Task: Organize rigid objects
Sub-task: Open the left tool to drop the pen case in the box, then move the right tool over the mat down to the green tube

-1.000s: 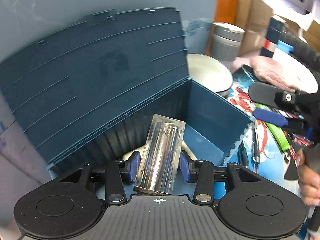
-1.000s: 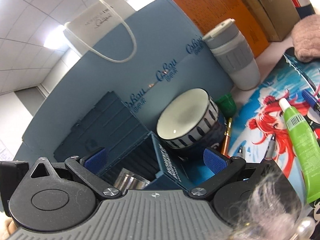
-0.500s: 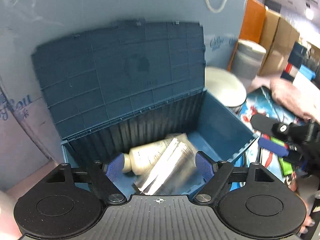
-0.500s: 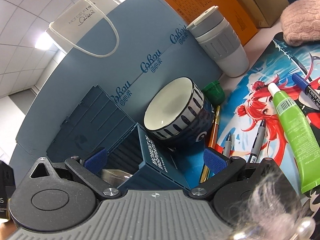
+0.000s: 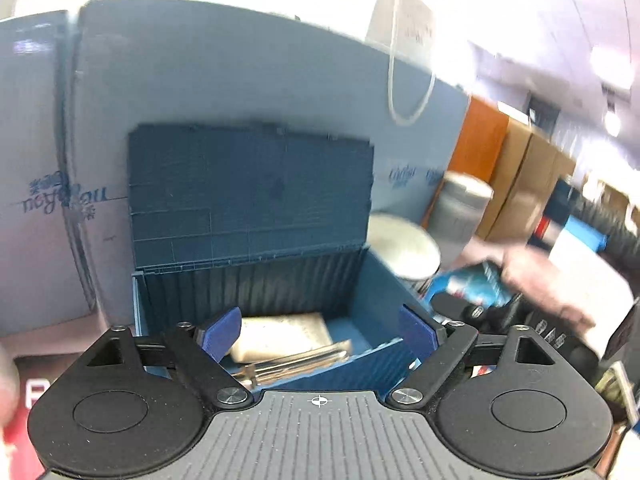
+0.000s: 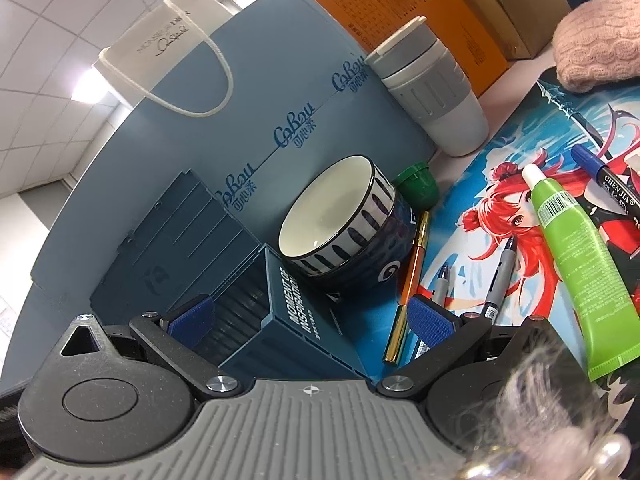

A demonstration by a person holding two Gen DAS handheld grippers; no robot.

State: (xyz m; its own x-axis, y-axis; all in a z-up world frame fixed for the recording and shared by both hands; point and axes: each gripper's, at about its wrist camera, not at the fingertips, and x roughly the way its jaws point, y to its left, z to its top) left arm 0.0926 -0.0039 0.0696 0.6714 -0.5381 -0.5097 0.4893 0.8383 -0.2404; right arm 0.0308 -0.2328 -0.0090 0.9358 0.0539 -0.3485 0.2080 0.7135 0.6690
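A dark blue storage box (image 5: 256,276), its ribbed lid propped upright against a pale blue carton (image 5: 224,92), holds a clear-cased metallic cylinder (image 5: 296,360) lying on its side beside a cream bottle (image 5: 280,334). The left gripper (image 5: 318,330) hangs above the box, fingers spread and empty. The right gripper (image 6: 310,318), likewise spread, faces the box's lettered side near a striped bowl (image 6: 340,220).

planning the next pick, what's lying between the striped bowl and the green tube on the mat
In the right wrist view, an orange-and-gold pen and two grey pens lie between the bowl and the green tube.
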